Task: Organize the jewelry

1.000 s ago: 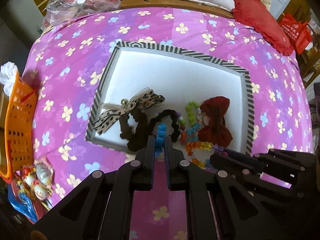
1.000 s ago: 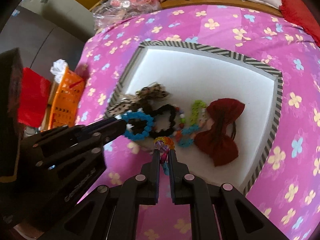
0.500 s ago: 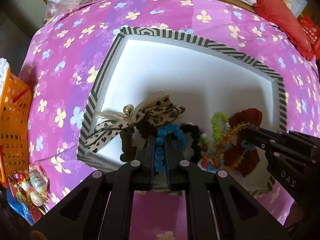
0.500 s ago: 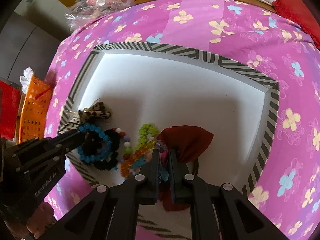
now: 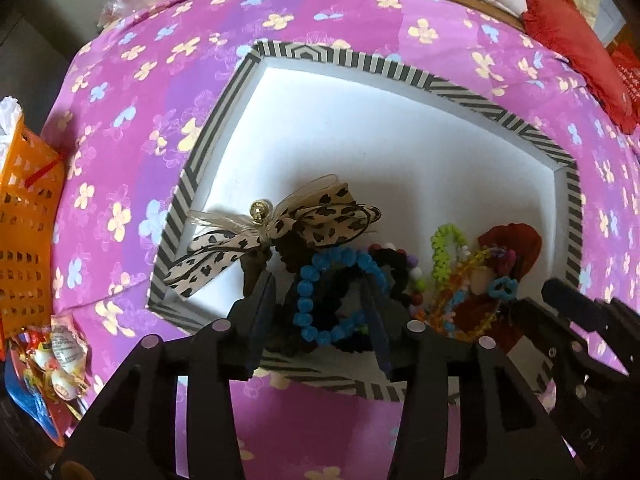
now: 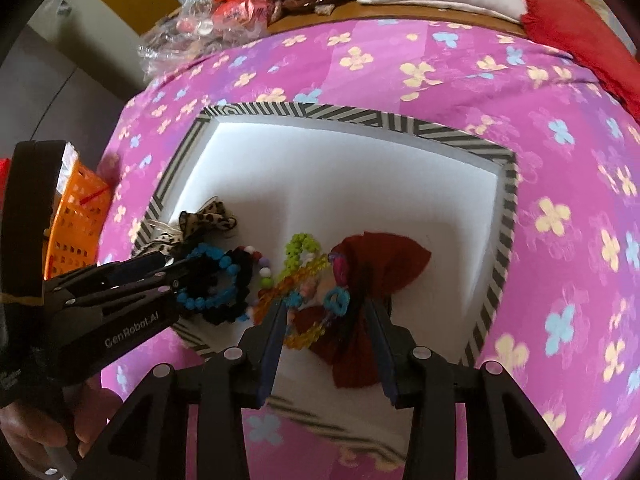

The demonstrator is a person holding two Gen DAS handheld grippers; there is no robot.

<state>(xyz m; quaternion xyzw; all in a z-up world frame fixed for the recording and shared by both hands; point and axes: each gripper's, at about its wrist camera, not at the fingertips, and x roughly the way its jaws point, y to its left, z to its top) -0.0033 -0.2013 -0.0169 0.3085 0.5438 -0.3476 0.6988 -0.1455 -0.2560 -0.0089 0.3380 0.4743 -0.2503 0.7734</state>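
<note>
Here both grippers hang over the near end of a shallow white-lined tray with a black-and-white striped rim (image 5: 404, 67), which sits on a magenta cloth printed with pale flowers (image 5: 132, 128). The left gripper (image 5: 320, 304) has its jaws spread wide, and the string of round blue beads (image 5: 310, 308) lies loose between them on the tray floor, draped over a black fuzzy scrunchie (image 5: 394, 266); no finger can be seen pressing on it. Just left of the beads rests a leopard-print ribbon bow with a small gold bell (image 5: 288, 224). The right gripper (image 6: 326, 312) is likewise parted, its two fingers straddling a tangle of amber and multicoloured translucent bead strands (image 6: 304, 284) that lies partly on a dark red fabric bow (image 6: 384, 264). A lime-green bead loop (image 6: 300, 248) sits just beyond that tangle, between the scrunchie and the red bow. From the right wrist view the left gripper's tips reach in from the left, right beside the blue beads (image 6: 208, 276). All the pieces are bunched along the near side of the tray. An orange perforated plastic basket (image 5: 28, 236) stands off the cloth at the left, well apart from the tray.
</note>
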